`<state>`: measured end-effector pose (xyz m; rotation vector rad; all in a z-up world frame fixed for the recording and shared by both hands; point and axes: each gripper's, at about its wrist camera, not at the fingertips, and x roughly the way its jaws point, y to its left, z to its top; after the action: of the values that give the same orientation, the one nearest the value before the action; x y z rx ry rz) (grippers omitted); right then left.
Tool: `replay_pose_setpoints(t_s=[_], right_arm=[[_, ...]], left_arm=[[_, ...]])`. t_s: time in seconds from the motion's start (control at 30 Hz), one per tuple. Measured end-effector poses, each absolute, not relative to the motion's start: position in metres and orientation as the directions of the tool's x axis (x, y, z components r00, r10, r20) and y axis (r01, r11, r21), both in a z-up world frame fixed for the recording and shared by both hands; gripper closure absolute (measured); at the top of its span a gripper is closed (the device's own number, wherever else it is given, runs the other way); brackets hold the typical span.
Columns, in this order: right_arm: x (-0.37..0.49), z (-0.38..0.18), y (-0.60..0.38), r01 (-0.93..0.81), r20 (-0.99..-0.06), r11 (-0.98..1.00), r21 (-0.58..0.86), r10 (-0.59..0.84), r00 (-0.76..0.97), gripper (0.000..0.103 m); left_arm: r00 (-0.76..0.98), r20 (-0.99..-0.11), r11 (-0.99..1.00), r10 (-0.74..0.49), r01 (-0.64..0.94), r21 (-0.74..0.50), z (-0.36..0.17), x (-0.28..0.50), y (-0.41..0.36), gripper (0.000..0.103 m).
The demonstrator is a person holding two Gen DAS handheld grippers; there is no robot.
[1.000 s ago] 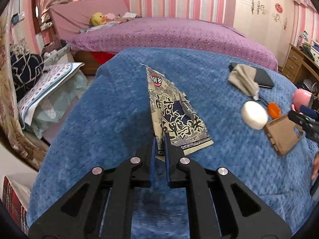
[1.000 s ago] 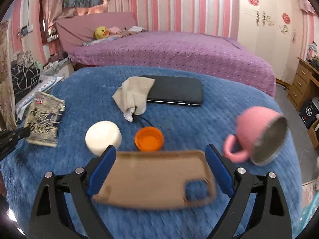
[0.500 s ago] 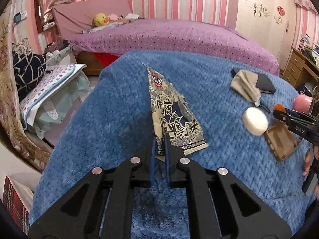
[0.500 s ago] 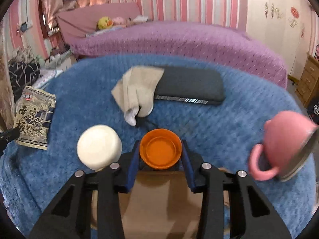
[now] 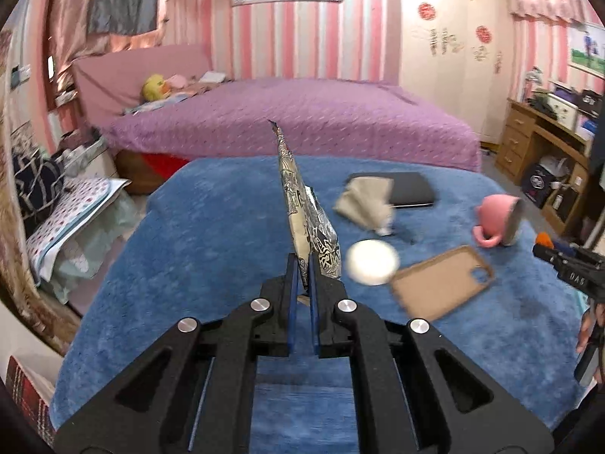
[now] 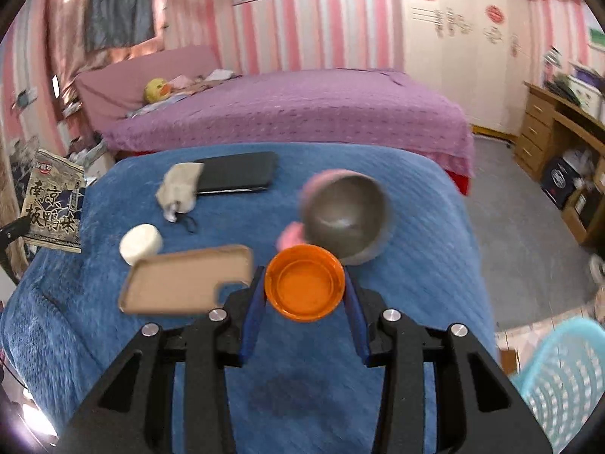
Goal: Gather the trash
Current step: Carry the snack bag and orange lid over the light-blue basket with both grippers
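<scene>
My left gripper is shut on the lower edge of a printed snack wrapper, which stands up edge-on above the blue blanket. The same wrapper shows at the far left of the right wrist view, lifted off the blanket. My right gripper is shut on an orange bottle cap, held clear of the blanket, its hollow side facing the camera. In the left wrist view the right gripper enters from the right edge with the orange cap at its tip.
On the blanket lie a white round lid, a tan phone case, a pink mug on its side, a beige cloth and a black phone. A light-blue basket stands at the lower right. A purple bed is behind.
The left gripper lifted the wrapper off the blanket. The right gripper closed on the orange cap, raised it and swung right toward the blanket's edge.
</scene>
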<state>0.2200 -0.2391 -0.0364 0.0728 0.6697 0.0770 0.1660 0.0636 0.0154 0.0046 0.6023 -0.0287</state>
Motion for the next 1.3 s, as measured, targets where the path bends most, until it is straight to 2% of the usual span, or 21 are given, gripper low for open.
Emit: replay_pose_setpoints(t_s=[0.27, 0.43, 0.77, 1.3], right_arm=[[0.165, -0.040, -0.309, 0.075, -0.606, 0.996, 0.049, -0.030, 0.795, 0.063], [0.150, -0.035, -0.350, 0.144, -0.589, 0.984, 0.100, -0.059, 0.806, 0.063], [0.126, -0.030, -0.405, 0.212, -0.584, 0.974, 0.085, -0.124, 0.802, 0.063], [0.087, -0.036, -0.480, 0.308, -0.598, 0.947, 0.089, -0.197, 0.777, 0.063]], left_arm=[[0.837, -0.536, 0.988, -0.110, 0.150, 0.032, 0.017, 0.148, -0.013, 0.099], [0.821, -0.547, 0.978, -0.162, 0.209, 0.023, 0.010, 0.140, -0.050, 0.099], [0.791, -0.563, 0.953, -0.240, 0.303, 0.020, 0.006, 0.130, -0.111, 0.099], [0.787, -0.534, 0.919, -0.308, 0.392, 0.047, 0.018, 0.106, -0.203, 0.099]])
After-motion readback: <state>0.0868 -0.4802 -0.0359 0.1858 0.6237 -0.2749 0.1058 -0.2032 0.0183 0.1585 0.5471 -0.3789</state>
